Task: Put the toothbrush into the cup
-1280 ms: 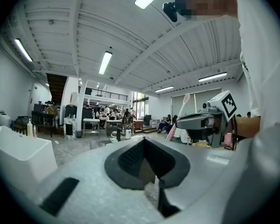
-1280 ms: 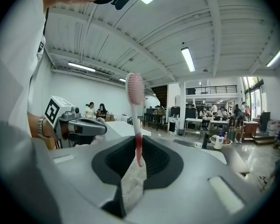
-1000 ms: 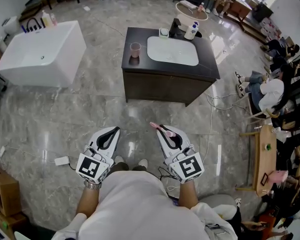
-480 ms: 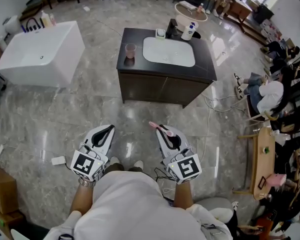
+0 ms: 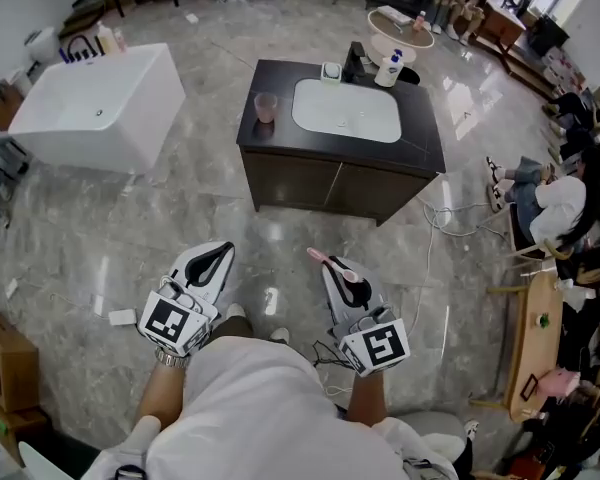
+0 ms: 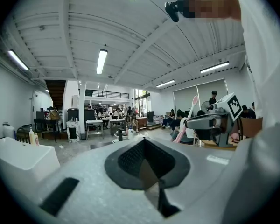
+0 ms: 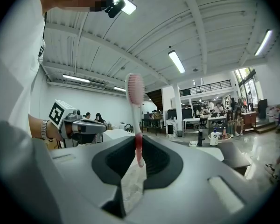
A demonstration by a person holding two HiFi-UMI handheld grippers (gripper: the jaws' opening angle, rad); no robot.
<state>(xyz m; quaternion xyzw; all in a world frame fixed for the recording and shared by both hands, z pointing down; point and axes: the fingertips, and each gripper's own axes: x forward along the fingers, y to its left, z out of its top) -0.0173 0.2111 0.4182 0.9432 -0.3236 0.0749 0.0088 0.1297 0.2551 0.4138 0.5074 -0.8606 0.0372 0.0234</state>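
Grippers, two: right gripper clamps the one toothbrush, left gripper closed, empty; one cup well ahead.

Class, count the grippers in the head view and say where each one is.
2. The left gripper is at lower left, shut and empty. The right gripper is at lower right, shut on the pink toothbrush. Both show fully; none seems hidden.
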